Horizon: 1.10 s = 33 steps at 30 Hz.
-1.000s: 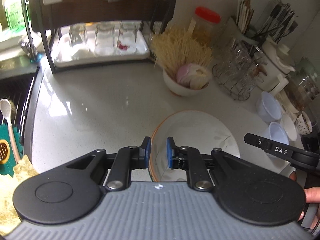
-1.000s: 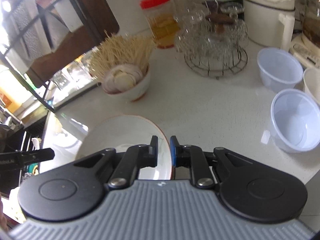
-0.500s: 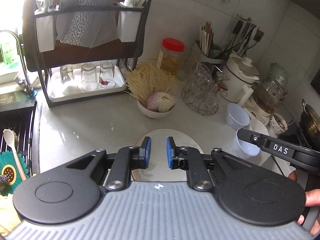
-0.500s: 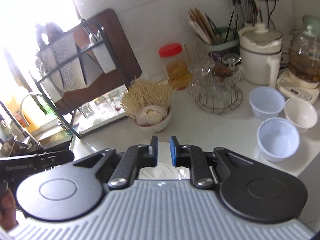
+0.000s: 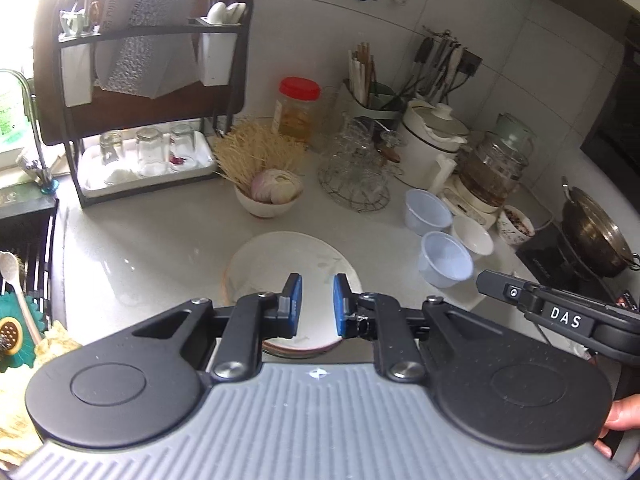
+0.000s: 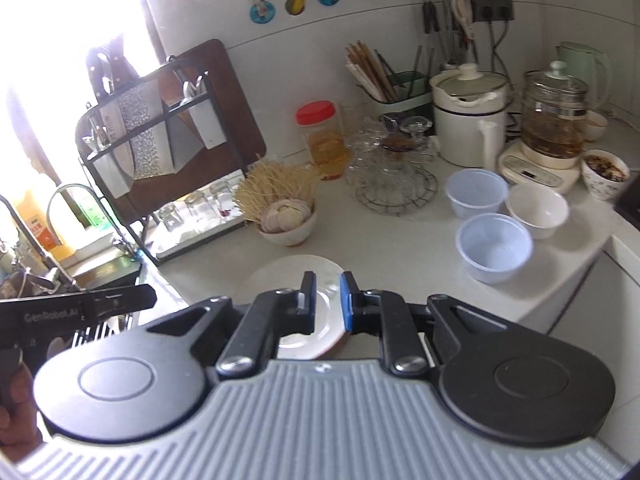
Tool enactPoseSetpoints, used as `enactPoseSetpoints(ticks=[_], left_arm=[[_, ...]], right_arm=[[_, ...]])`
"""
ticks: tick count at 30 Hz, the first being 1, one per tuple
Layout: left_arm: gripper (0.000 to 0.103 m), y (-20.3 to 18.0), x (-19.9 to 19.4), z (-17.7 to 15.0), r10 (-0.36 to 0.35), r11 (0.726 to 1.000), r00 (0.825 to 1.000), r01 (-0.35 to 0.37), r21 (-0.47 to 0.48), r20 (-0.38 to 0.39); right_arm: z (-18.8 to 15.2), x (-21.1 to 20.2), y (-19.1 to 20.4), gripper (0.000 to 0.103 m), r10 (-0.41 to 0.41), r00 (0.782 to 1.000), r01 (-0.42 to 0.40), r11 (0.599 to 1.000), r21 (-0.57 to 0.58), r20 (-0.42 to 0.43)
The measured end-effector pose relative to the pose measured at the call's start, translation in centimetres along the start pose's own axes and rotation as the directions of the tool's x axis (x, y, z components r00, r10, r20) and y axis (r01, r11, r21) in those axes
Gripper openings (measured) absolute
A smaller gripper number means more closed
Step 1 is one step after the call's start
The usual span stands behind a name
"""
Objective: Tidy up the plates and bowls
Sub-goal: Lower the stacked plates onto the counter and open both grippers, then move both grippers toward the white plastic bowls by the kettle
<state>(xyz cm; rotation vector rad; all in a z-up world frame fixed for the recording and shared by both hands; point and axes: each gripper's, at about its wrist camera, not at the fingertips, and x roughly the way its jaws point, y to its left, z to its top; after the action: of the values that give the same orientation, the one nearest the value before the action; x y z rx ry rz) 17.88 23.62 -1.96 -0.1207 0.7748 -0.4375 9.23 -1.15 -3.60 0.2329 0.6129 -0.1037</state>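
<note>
A white plate (image 5: 280,264) lies on the counter, on top of a small stack; it also shows in the right wrist view (image 6: 288,276). My left gripper (image 5: 316,304) hovers above the plate's near edge, jaws slightly apart and empty. My right gripper (image 6: 328,300) hovers above the plate too, jaws slightly apart and empty. Two pale blue plastic bowls (image 6: 494,248) (image 6: 476,194) and a white bowl (image 6: 538,210) stand to the right. A white bowl of noodles and onion (image 5: 268,196) stands behind the plate.
A black dish rack (image 5: 152,92) with glasses on a tray stands at back left, by the sink (image 5: 24,240). A wire rack of glassware (image 5: 354,176), a red-lidded jar (image 5: 298,110), a white pot (image 5: 430,144) and a glass kettle (image 6: 554,120) line the back. A wok (image 5: 596,236) is far right.
Both grippers have risen and pulled back from the plate, so the view now takes in the whole counter. The plate stays on the counter. The jaws have not visibly changed.
</note>
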Motion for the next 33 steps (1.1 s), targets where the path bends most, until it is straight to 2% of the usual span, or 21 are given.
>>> enactPoseSetpoints(ticks=[6,13,18,25,30,33], left_arm=[[0.018,-2.8,0.3,-0.9,-0.025,1.000,1.000,0.025,0.014,-0.011],[0.018,-6.3,3.4,0.4,-0.031,0.999,0.999,0.032,0.043,-0.015],[0.018,-9.6,8.2,2.5,-0.059,0.997,0.998,0.060,0.042,-0.029],[0.018,-14.3,16.4,5.2,-0.094,0.992,0.991,0.102,0.072,-0.099],[0.019,-17.1,22.5,6.6,-0.112,0.989,0.982,0.126,0.081,-0.153],[0.025,-18.2,25.9,7.3,-0.109,0.989,0.977,0.125,0.083,-0.184]], right_arm=[[-0.4,-1.1,-2.1,0.017,-0.023,1.000,0.023,0.999,0.029,0.006],[1.2,0.5,-6.8,0.017,-0.042,0.999,0.041,0.997,0.062,0.013],[3.0,1.8,-11.5,0.017,-0.084,0.996,0.083,0.993,0.088,0.014],[5.6,4.8,-18.8,0.017,-0.154,0.988,0.152,0.975,0.165,0.000],[6.6,7.2,-22.4,0.017,-0.169,0.985,0.171,0.966,0.196,-0.029],[6.7,8.8,-24.3,0.017,-0.160,0.985,0.170,0.961,0.220,-0.062]])
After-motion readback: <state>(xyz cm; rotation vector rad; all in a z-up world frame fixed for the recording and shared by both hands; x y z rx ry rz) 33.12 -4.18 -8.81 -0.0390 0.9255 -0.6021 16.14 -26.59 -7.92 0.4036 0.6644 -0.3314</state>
